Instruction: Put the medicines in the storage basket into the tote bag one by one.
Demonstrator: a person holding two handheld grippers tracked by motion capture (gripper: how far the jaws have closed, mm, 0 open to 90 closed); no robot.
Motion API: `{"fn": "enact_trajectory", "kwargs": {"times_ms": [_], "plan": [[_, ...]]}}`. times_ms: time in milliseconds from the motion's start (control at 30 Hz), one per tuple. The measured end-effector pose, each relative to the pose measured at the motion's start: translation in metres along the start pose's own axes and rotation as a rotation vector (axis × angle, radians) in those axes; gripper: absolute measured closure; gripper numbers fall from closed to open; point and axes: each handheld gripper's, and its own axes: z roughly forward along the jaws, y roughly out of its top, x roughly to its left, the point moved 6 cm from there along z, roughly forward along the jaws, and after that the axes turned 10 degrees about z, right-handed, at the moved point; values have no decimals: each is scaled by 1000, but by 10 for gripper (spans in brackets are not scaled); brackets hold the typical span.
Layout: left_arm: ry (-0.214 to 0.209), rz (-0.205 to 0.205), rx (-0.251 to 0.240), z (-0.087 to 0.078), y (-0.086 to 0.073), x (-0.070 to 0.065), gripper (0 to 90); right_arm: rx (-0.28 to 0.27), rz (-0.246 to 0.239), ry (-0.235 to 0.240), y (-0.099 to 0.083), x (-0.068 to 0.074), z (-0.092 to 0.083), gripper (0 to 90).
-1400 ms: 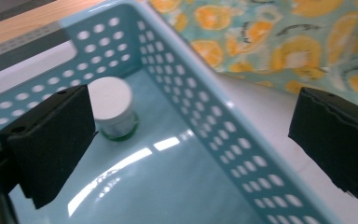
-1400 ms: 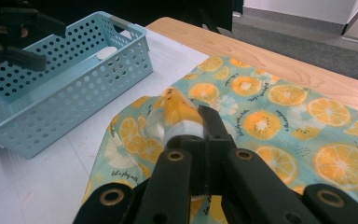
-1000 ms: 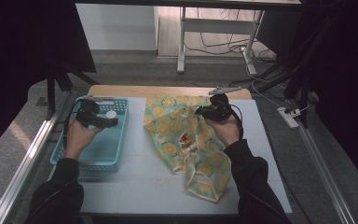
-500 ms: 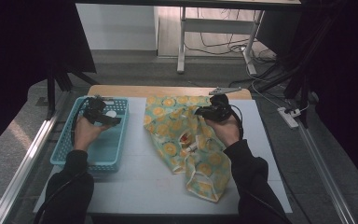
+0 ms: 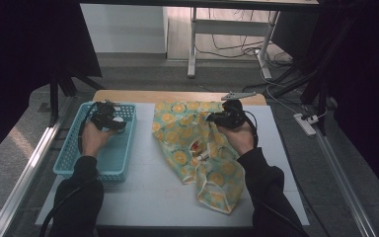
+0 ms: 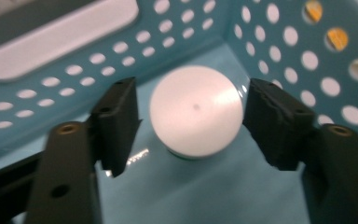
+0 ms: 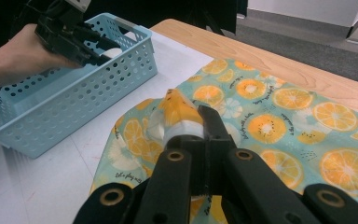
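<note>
Two black jaws rise from the bottom centre, the right gripper [image 7: 200, 128] clamped on a raised fold of orange-slice patterned cloth [image 7: 279, 112] spread across the right half. At upper left, a hand's left gripper [image 7: 100, 49] reaches into a blue perforated basket [image 7: 74, 98].

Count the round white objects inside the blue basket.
1. A white disc sits on the floor of the basket, in a far corner, between the left gripper jaws, untouched. Others may be hidden behind the hand.
</note>
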Motion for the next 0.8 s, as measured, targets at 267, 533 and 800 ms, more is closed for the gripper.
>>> {"fn": "enact_trajectory", "kwargs": {"times_ms": [267, 533, 800], "plan": [[8, -2, 15, -2, 0, -1, 505, -6, 3, 0, 0, -1, -1, 900], [-4, -11, 15, -7, 1, -3, 509, -7, 2, -1, 0, -1, -2, 900], [-32, -3, -29, -29, 8, -7, 509, -12, 7, -4, 0, -3, -4, 900]]}}
